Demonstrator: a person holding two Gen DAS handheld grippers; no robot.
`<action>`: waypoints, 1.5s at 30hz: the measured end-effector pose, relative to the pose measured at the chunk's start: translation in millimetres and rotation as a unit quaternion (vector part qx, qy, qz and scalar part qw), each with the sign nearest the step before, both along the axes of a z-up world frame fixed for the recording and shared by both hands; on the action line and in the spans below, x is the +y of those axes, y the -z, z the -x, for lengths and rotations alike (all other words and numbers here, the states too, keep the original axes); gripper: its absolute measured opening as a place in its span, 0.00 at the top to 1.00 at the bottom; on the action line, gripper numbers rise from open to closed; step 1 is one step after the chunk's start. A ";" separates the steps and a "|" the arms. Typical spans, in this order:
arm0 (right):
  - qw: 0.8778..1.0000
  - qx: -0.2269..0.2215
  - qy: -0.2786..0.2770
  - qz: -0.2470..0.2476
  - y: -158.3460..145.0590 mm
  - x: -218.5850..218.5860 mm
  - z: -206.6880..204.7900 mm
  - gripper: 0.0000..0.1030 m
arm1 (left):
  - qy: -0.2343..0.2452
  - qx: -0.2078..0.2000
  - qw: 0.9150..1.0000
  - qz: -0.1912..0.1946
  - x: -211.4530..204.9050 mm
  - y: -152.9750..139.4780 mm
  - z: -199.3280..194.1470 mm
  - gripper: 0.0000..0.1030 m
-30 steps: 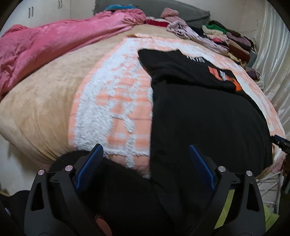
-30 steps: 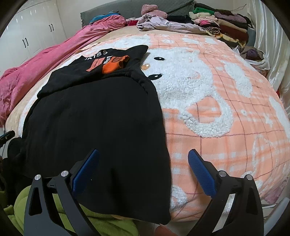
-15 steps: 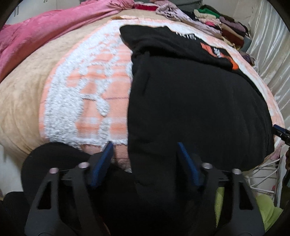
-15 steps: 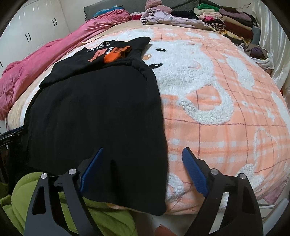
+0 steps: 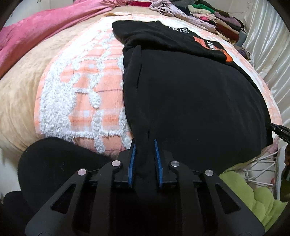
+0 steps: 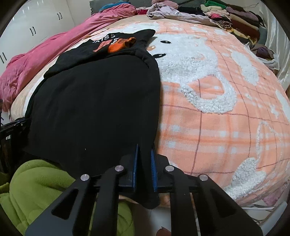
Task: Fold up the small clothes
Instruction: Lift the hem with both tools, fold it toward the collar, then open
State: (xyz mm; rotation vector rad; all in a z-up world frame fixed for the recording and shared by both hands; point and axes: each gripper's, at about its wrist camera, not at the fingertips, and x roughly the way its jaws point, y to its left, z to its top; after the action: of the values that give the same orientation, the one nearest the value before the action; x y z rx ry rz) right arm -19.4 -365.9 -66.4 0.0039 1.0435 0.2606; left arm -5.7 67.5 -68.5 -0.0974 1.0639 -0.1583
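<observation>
A black shirt (image 5: 195, 94) with an orange and white print lies spread on the orange and white blanket (image 5: 87, 85), its near hem hanging over the bed's front edge. My left gripper (image 5: 144, 145) is shut on the shirt's near left hem corner. In the right wrist view the same black shirt (image 6: 97, 101) fills the left half, and my right gripper (image 6: 145, 150) is shut on its near right hem corner. The far end of the shirt is folded back with the print (image 6: 116, 44) showing.
A pink quilt (image 5: 41, 30) lies along the left of the bed. A row of folded and loose clothes (image 6: 226, 16) sits at the far right. A green cushion (image 6: 45, 183) and a black bundle (image 5: 59, 163) sit below the bed's front edge. White curtain (image 5: 268, 54) hangs on the right.
Both grippers moved forward onto the shirt's near hem and closed from wide open to shut on its two corners.
</observation>
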 end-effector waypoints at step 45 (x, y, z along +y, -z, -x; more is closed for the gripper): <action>0.975 -0.129 0.057 -0.170 -83.0 -2.6 -192.8 0.92 | -0.090 -0.085 0.987 0.106 41.5 -76.5 -142.0 0.96</action>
State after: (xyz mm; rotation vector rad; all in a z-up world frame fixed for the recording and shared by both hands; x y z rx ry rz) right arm 173.4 -368.6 16.6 0.3299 0.7274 0.3228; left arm 136.4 109.0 7.9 -0.3656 0.8606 -0.1134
